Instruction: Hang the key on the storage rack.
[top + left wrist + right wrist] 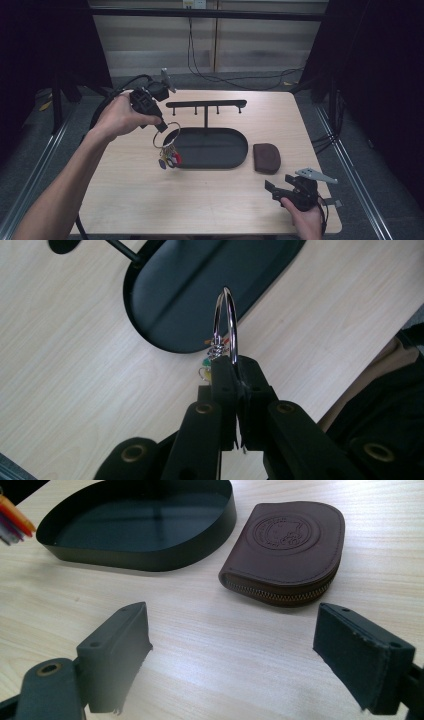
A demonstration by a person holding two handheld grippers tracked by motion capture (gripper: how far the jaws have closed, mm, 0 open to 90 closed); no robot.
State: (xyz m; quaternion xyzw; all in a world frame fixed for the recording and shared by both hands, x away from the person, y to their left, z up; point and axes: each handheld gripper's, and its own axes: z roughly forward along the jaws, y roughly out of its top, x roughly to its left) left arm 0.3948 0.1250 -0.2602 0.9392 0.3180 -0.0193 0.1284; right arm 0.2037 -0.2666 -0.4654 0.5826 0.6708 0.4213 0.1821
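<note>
My left gripper [161,126] is shut on a large silver key ring [166,135], held in the air above the left end of the black oval tray [235,155]. Several coloured keys and tags [170,159] hang from the ring. In the left gripper view the ring [226,322] stands up from the closed jaws over the tray [200,290]. My right gripper [279,190] rests open near the front right of the table. A brown zipped leather pouch [290,547] lies ahead of its jaws, with the tray [150,555] behind and to the left.
A black hook rack [206,105] on a post rises from the back of the tray. The wooden table [150,205] has bare room in front. The pouch [266,157] lies just right of the tray. Cables run across the floor behind.
</note>
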